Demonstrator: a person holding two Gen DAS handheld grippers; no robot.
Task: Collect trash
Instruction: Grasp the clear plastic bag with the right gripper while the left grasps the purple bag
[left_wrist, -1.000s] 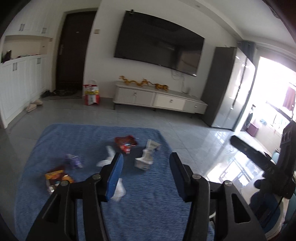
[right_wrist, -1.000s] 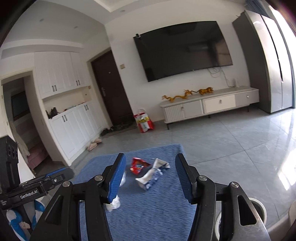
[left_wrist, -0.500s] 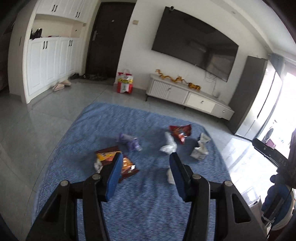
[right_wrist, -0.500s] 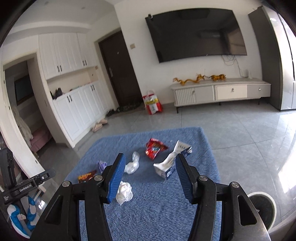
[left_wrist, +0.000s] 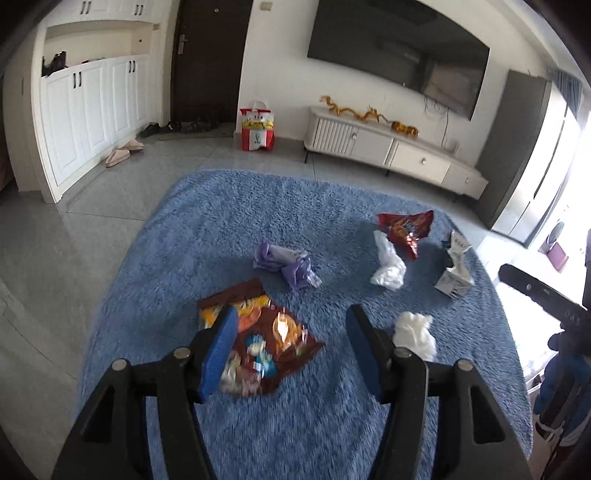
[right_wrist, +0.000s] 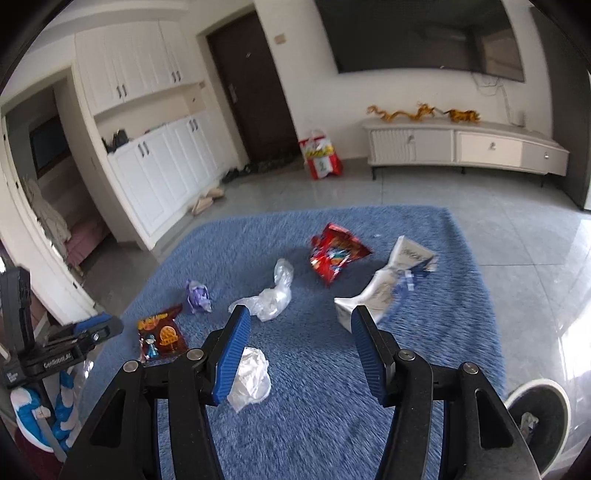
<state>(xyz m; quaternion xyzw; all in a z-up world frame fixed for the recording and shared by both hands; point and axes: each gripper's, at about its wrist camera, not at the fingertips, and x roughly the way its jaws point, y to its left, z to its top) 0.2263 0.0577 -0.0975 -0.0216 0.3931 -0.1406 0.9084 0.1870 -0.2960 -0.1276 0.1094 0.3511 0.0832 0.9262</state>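
Trash lies scattered on a blue rug (left_wrist: 229, 206) (right_wrist: 424, 332). My left gripper (left_wrist: 291, 325) hovers over a brown snack bag (left_wrist: 269, 339) (right_wrist: 160, 334), its jaws opening with nothing held between them. A purple wrapper (left_wrist: 286, 262) (right_wrist: 198, 295), clear plastic (left_wrist: 386, 260) (right_wrist: 275, 295), a red snack bag (left_wrist: 406, 229) (right_wrist: 334, 253), a flattened white carton (left_wrist: 454, 269) (right_wrist: 391, 280) and a crumpled white tissue (left_wrist: 413, 332) (right_wrist: 249, 376) lie around. My right gripper (right_wrist: 299, 325) is open and empty above the rug, the tissue by its left finger.
A white TV cabinet (left_wrist: 391, 147) (right_wrist: 461, 146) stands at the far wall under a TV. A red and white bag (left_wrist: 257, 127) (right_wrist: 321, 157) sits by the dark door. A dark round bin (right_wrist: 539, 417) stands at the rug's right. White cupboards (left_wrist: 88, 107) line the left.
Both grippers have moved forward and down toward the rug and tilted downward. The trash now looks larger and closer. The left jaws stand wider apart.
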